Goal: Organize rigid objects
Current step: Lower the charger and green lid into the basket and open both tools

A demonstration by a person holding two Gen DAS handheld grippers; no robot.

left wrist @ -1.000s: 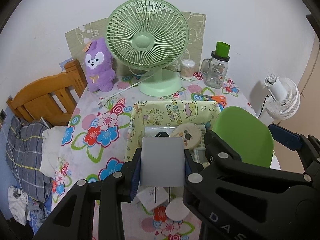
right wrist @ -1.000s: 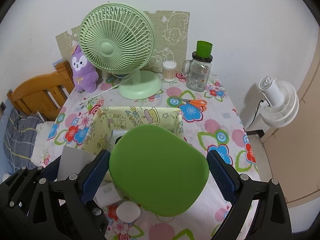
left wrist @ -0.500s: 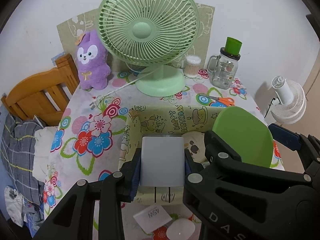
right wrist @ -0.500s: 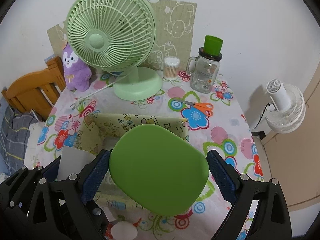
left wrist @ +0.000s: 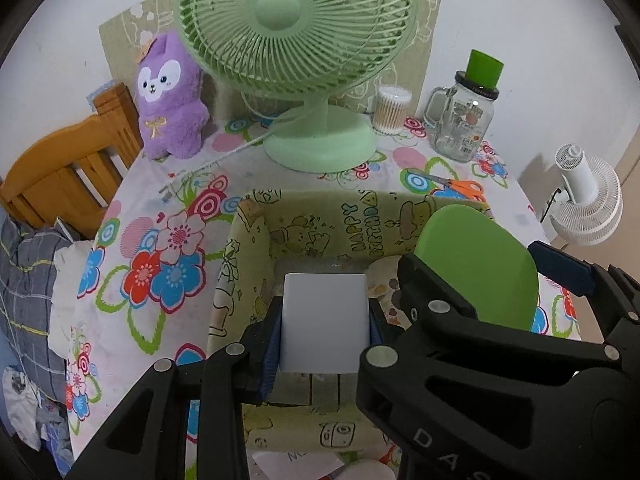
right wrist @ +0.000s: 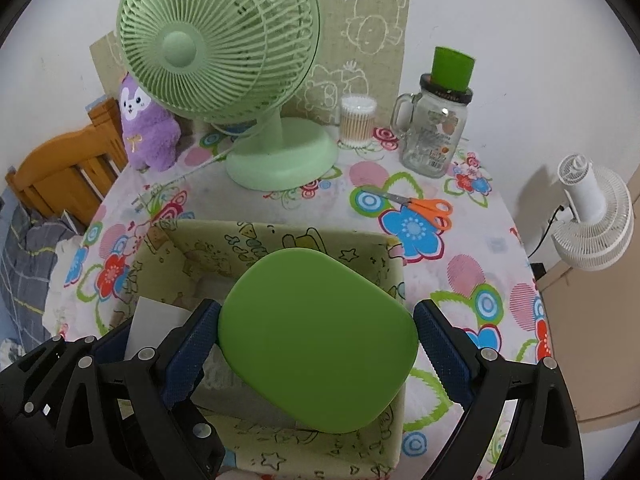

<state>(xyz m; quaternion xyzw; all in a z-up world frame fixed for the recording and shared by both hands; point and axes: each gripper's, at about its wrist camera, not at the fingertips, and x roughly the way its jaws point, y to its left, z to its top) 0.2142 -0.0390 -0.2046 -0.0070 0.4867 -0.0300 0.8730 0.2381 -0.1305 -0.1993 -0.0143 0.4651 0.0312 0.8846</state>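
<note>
My left gripper [left wrist: 325,328] is shut on a flat white-grey rectangular box [left wrist: 324,320], held above the inside of the yellow-green cartoon-print storage bin [left wrist: 256,272]. In the right wrist view my right gripper [right wrist: 318,344] is shut on a wide green rounded case [right wrist: 320,340], its blue pads pressing both sides, over the same bin [right wrist: 192,252]. The green case [left wrist: 480,268] and the right gripper's black frame also show at the right of the left wrist view. A round cream item [left wrist: 380,276] lies in the bin, mostly hidden.
A green desk fan [right wrist: 224,52], purple plush [right wrist: 146,132], cotton-swab tub [right wrist: 357,120], glass mug jar with green lid [right wrist: 434,128] and orange scissors [right wrist: 428,210] stand behind the bin on the floral tablecloth. White fan [right wrist: 592,216] to the right, wooden chair [right wrist: 60,176] left.
Both grippers have moved forward and down with their objects; the bin has come closer and now lies under both. Neither grip changed.
</note>
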